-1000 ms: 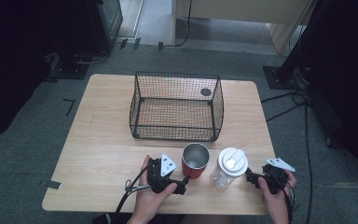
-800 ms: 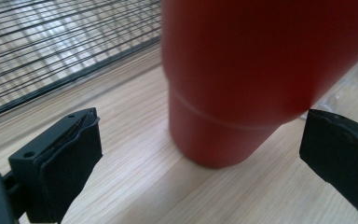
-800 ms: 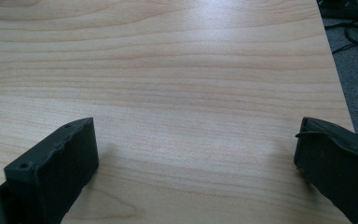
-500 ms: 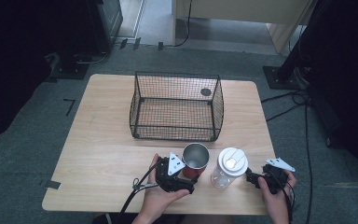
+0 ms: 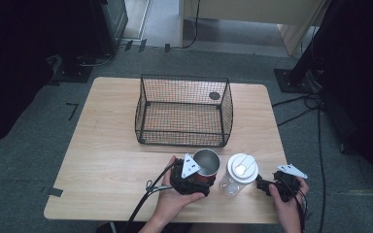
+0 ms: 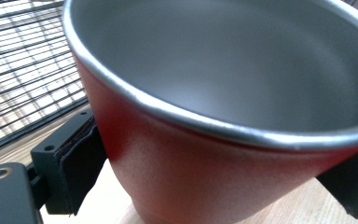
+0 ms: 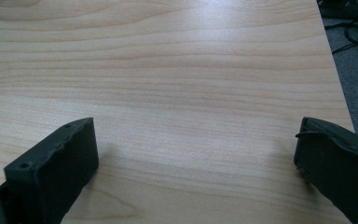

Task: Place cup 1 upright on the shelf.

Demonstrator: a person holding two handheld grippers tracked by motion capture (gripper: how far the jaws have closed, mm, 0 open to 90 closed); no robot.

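A red metal cup (image 5: 207, 165) with a bare steel inside stands near the table's front edge. My left gripper (image 5: 204, 177) reaches it from the left, and its jaws press on both sides of the cup's (image 6: 205, 177) red wall. To its right stands a clear bottle (image 5: 240, 170) with a white lid. My right gripper (image 5: 264, 187) rests low on the table just right of the bottle. It is open (image 7: 196, 154), with only bare wood between its jaws.
A black wire basket (image 5: 184, 114) stands at mid-table behind the cup, with a small dark round thing (image 5: 214, 96) at its back right. The wooden table (image 5: 107, 160) ends close to my right gripper, and cables lie on the floor beyond.
My left gripper has slid right up to the red cup and its jaws have come around it. The right gripper has stayed put.
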